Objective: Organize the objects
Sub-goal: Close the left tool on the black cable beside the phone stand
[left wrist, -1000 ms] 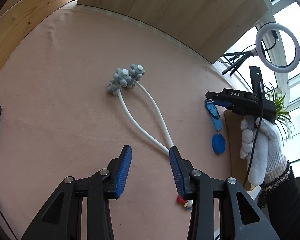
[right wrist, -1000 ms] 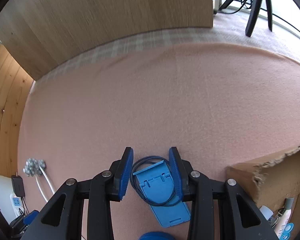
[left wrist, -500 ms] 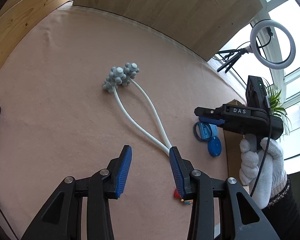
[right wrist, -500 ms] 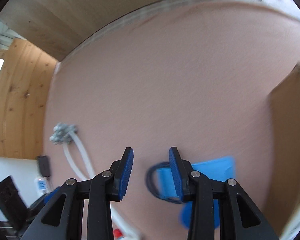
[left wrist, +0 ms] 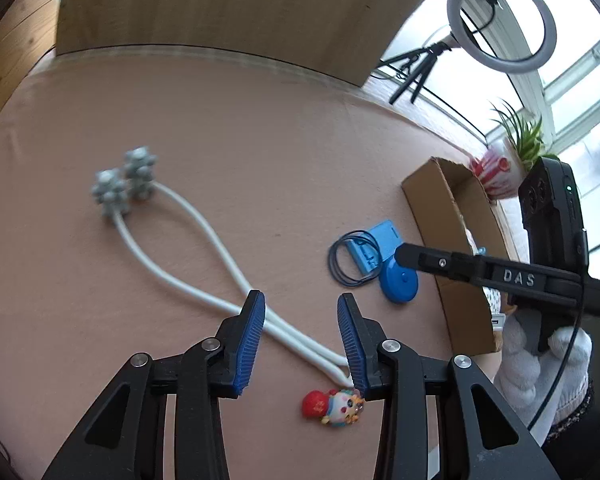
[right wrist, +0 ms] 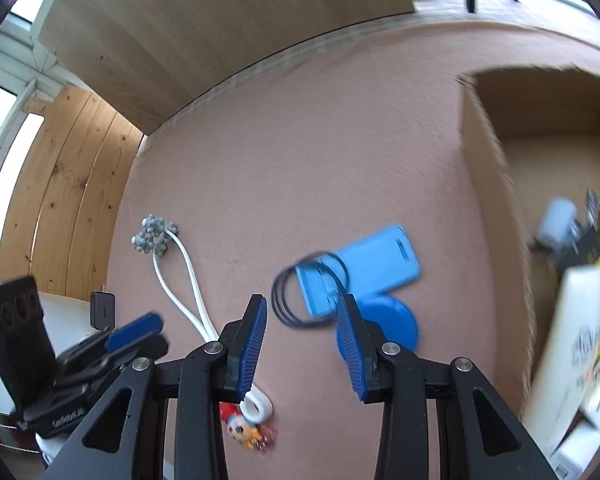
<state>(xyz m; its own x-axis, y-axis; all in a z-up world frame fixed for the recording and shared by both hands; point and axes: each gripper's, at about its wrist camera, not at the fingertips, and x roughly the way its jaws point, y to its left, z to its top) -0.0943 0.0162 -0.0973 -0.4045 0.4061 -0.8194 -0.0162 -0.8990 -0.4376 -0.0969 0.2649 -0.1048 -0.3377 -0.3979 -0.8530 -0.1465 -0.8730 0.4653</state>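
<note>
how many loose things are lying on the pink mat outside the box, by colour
Blue: 3 (card holder, round disc, dark blue cord loop)
White and grey: 1 (massager with two knobby heads)
Red and multicolour: 1 (small figurine)
Total: 5
Things inside the cardboard box are too blurred to count.

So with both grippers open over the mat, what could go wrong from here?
The right gripper hovers over the blue card holder, whose thin dark cord loops loose beside it and over the blue disc; a grab may catch only the cord or drag the disc along. The left gripper straddles the white massager, whose handle end lies right by the small figurine, so closing may knock it.
</note>
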